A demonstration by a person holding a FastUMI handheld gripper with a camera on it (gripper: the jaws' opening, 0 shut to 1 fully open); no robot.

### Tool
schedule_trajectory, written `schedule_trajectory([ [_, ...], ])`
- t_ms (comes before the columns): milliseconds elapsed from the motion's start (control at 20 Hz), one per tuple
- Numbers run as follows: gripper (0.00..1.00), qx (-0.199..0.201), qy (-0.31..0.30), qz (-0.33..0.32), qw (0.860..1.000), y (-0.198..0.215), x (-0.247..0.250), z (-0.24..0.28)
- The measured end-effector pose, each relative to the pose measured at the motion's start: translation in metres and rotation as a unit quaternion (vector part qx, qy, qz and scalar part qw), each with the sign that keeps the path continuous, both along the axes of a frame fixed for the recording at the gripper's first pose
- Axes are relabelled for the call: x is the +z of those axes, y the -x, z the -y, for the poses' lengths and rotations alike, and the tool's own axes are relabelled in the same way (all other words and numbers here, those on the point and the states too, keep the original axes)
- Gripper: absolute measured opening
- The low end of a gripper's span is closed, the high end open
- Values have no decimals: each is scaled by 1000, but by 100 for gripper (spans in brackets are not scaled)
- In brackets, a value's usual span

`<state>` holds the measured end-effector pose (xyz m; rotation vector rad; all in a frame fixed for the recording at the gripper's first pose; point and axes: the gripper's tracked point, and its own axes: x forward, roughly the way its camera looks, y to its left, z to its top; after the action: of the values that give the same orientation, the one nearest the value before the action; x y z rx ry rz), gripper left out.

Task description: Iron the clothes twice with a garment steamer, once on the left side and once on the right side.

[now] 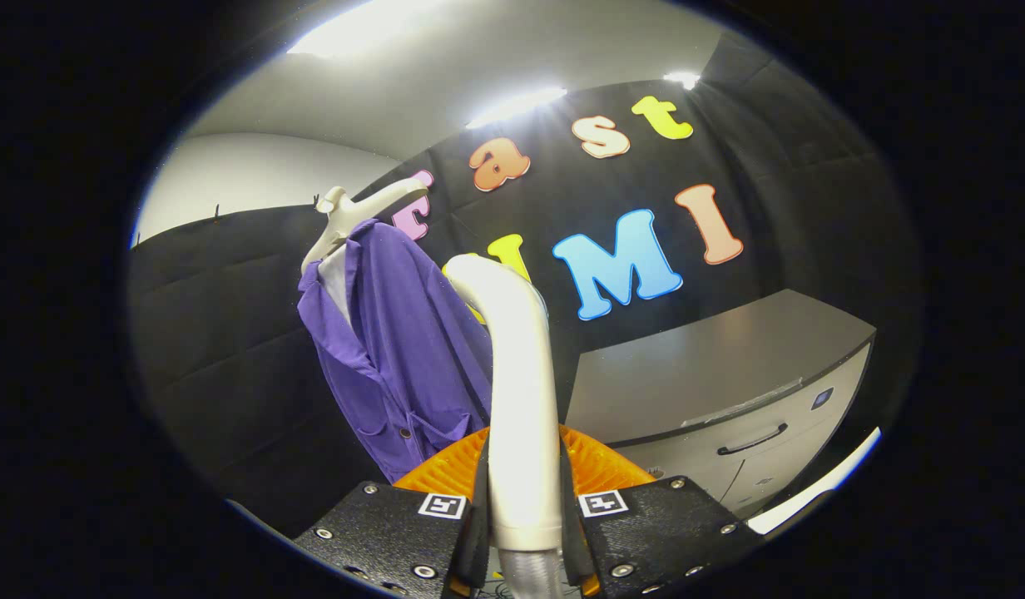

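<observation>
The tongs [525, 532] are closed on the handle of a garment steamer [517, 391], with one finger pressed against each side of it. The handle is pale cream and smooth. It rises straight up from between the fingers, then bends over at its top toward the hanging clothes, so its head points away from the camera and cannot be made out. Below the grip, a ribbed grey hose [525, 578] leaves the bottom of the handle.

Just beyond the fingers, behind the handle, lies a ridged orange surface [600, 466]; what it belongs to cannot be told.

Further ahead and to the left of the steamer hangs a purple shirt [396, 358]. It has a collar, a buttoned front and a pocket low on one side, with at least one dark button visible near the pocket. It hangs from a pale cream hanger [354, 212] whose arm sticks out above the collar. The shirt hangs freely in front of the black padded wall [221, 333] of the booth. The top of the steamer sits near the shirt's right edge; whether it touches the fabric cannot be told.

To the right of the steamer, well apart from the shirt, stands a grey cabinet [729, 391] with a flat worktop and a drawer with a dark curved handle [752, 439]. Bright ceiling lights [517, 104] glow above the wall.
</observation>
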<state>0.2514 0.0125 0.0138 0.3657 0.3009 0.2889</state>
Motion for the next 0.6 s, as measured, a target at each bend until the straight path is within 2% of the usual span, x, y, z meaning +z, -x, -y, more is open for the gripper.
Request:
schedule_trajectory([
  [300,35,-18,50,105,993,24,44,-42],
  [600,35,-34,107,165,980,7,81,-83],
])
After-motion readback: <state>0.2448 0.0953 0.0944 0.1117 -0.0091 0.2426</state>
